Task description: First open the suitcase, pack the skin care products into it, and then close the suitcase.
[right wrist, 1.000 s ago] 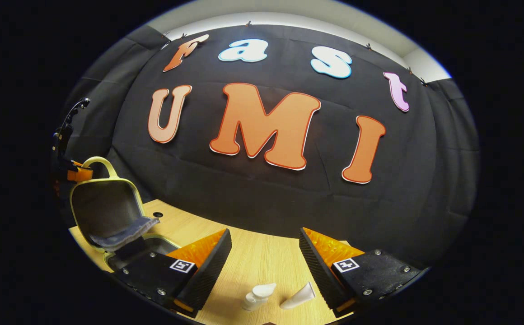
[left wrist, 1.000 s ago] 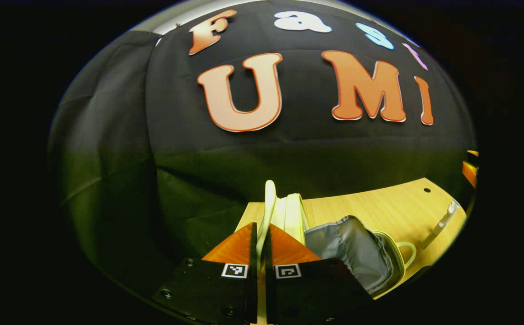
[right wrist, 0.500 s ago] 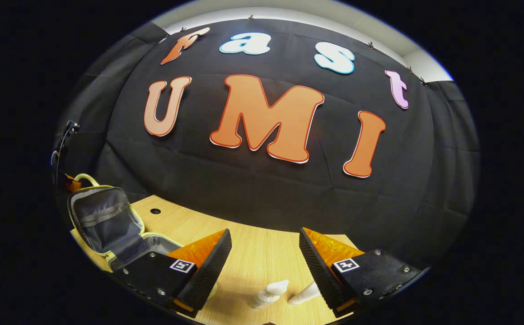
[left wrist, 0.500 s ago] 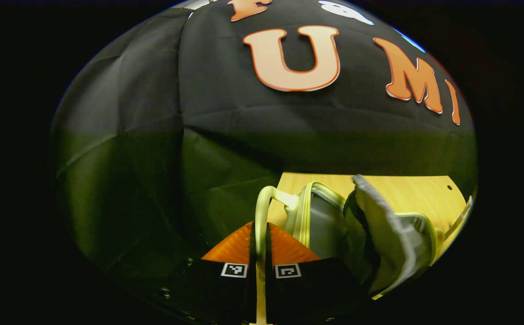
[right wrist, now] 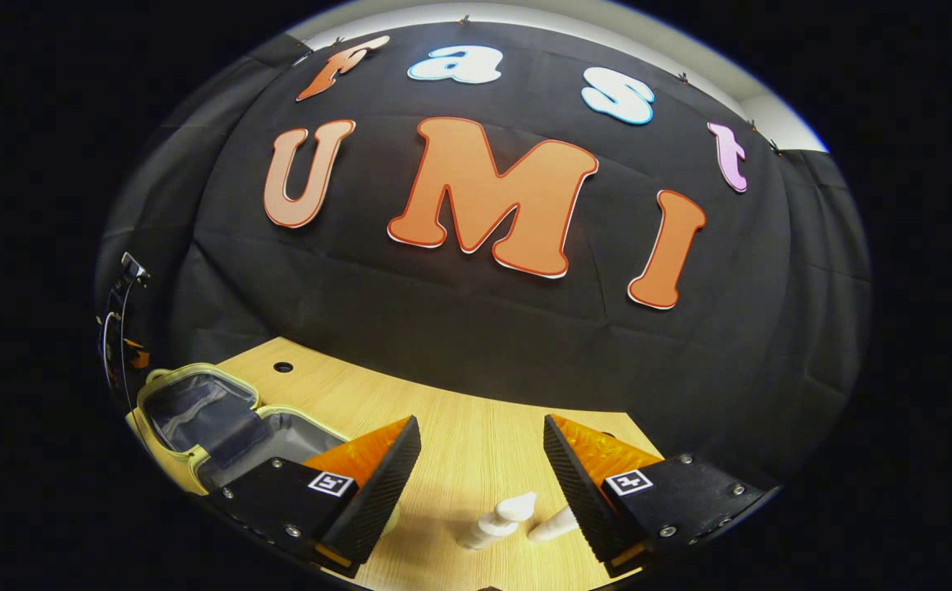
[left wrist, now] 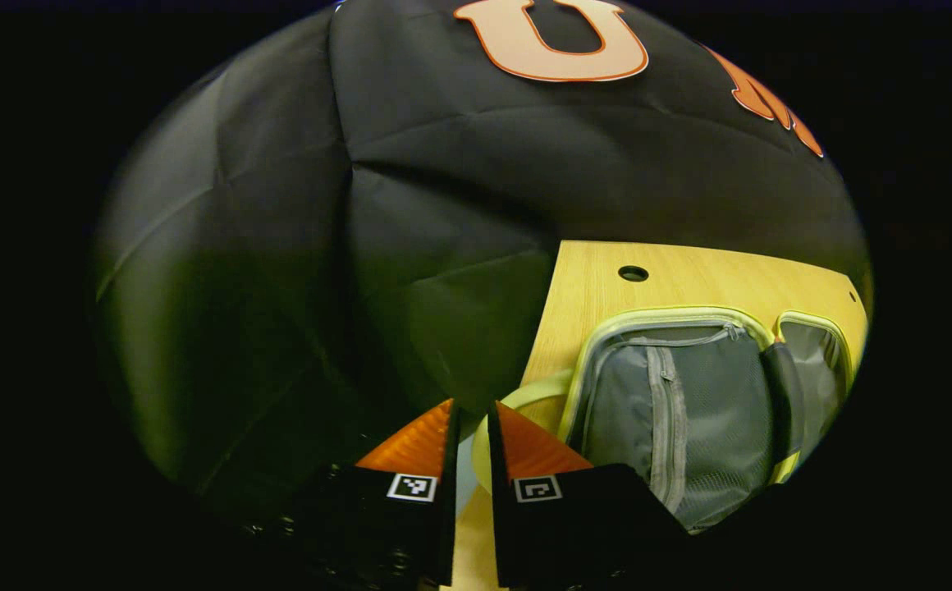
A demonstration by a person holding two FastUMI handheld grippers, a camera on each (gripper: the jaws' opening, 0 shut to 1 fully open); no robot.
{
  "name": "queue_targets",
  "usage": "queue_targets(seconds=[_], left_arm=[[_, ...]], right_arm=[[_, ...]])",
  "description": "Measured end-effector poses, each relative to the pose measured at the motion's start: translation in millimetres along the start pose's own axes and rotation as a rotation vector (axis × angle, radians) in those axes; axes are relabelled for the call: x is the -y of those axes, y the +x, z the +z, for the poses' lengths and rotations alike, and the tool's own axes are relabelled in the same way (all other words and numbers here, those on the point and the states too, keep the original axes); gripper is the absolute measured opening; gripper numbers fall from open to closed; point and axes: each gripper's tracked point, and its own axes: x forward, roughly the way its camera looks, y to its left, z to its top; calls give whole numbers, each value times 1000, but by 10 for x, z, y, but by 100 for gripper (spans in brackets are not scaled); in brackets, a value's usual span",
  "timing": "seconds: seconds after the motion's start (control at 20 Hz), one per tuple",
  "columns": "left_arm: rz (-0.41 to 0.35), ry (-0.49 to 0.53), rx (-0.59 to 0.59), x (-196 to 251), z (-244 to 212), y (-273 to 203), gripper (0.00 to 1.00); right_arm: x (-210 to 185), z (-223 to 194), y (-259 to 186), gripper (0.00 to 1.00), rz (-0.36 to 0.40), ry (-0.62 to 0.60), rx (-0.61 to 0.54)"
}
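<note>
Two halves of the suitcase are lying spread flat on the wooden table, grey lining and zip pocket facing up. The pale handle loop is sitting between the fingers of the left gripper, which are standing a little apart; whether they are pressing on the loop or just flanking it, I cannot tell.

In the right gripper view the opened case is lying at the left edge of the table, and two white skin care products, a pump bottle and a tube, are lying on the wood just ahead of the right gripper. Its fingers are standing wide apart, holding nothing, and hovering over the two items.

Judging the step: suitcase lid is down flat, products are out on the table well apart from the case, so packing is what is in hand. Next move likely calls for the right gripper lowering over one item, pump bottle being nearest centre, closing across its body and carrying it left into the open half. Round bottle lying on its side could be rolling under the pinch.
</note>
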Motion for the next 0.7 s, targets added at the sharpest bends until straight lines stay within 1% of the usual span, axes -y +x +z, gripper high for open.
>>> queue_targets(seconds=[0.05,0.1,0.15,0.2,0.25,0.3,0.35,0.4,0.5,0.55,0.6,0.65,0.7], left_arm=[[1,-3,28,27,104,-59,17],[-20,-12,60,131,202,-167,20],[-27,-18,95,218,331,-251,34],[-37,-18,129,356,455,-370,39],[-54,-17,168,530,591,-504,58],[-48,-6,212,649,735,-688,67],[-73,3,264,846,895,-853,78],[-90,12,310,1041,992,-1062,81],[-128,43,384,1462,1172,-1401,83],[-160,52,418,1695,1254,-1545,92],[-183,63,445,1914,1318,-1669,94],[-196,74,467,2098,1373,-1808,99],[-209,107,486,2299,1390,-1916,98]], right_arm=[[13,-16,-1,95,3,1,-2],[32,-26,-1,96,3,5,0],[65,-25,14,96,5,15,3],[93,-47,28,95,6,24,4],[137,-65,35,95,8,31,7],[173,-95,37,96,11,33,7],[225,-123,41,96,10,33,9],[282,-160,35,96,12,35,11],[389,-252,33,96,25,37,4],[454,-296,35,96,28,35,1],[518,-338,33,96,32,35,-2],[581,-373,43,96,33,36,-6],[646,-417,38,95,36,35,-9]])
